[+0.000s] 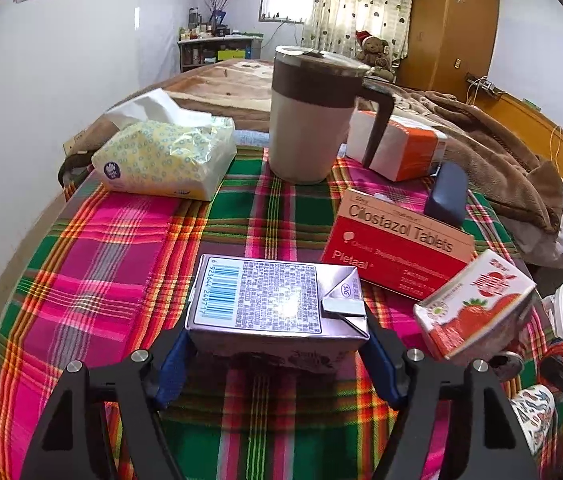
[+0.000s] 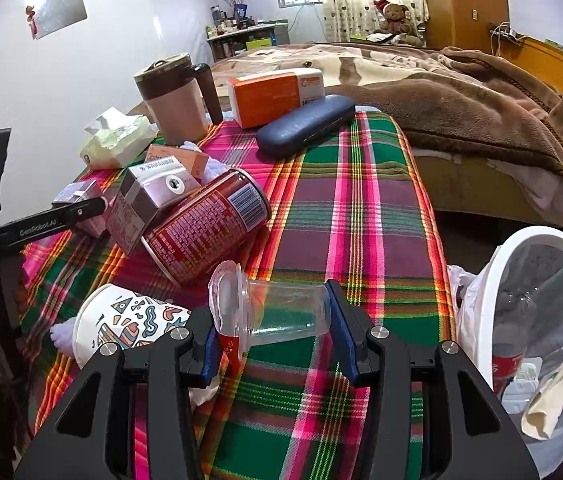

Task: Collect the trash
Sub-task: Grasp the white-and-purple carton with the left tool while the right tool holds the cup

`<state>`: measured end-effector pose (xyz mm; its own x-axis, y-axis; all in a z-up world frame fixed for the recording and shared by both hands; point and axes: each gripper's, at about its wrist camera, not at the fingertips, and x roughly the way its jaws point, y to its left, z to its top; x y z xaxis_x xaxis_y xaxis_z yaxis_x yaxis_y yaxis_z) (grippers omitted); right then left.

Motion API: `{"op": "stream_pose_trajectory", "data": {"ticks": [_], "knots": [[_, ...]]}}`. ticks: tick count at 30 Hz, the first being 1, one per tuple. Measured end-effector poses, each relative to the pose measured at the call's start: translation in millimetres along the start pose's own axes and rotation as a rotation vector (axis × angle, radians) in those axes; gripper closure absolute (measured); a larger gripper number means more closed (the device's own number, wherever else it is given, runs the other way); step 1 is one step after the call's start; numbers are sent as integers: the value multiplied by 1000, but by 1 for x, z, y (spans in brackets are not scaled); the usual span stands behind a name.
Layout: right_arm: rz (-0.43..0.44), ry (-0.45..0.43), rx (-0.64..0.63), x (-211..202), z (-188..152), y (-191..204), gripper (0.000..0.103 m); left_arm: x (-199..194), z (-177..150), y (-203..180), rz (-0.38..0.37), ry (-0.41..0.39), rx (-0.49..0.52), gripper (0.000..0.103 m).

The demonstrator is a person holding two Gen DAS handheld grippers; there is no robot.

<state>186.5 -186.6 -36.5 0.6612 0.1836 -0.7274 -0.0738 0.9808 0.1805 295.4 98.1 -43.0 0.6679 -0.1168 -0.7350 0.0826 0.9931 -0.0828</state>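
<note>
A red can and strawberry carton crowd the plaid tablecloth. The left gripper clamps the silver milk carton. The right gripper clamps a clear plastic cup.

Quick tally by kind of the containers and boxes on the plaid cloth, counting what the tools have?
Drink cartons: 2 (purple carton, strawberry carton)
Cans: 1 (red can)
Cups: 2 (clear plastic cup, patterned paper cup)
Medicine boxes: 2 (red box, orange box)
Lidded mug: 1
Tissue pack: 1
Glasses case: 1
Total: 10
</note>
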Motion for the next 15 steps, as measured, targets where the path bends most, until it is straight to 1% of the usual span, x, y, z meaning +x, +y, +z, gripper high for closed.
{"op": "stream_pose_trajectory", "data": {"ticks": [7, 15], "knots": [[0, -47, 8, -19, 2, -4, 56, -34, -4, -13, -34, -43, 15, 29], [-6, -108, 12, -47, 4, -14, 56, -80, -7, -44, -82, -109, 52, 29]]}}
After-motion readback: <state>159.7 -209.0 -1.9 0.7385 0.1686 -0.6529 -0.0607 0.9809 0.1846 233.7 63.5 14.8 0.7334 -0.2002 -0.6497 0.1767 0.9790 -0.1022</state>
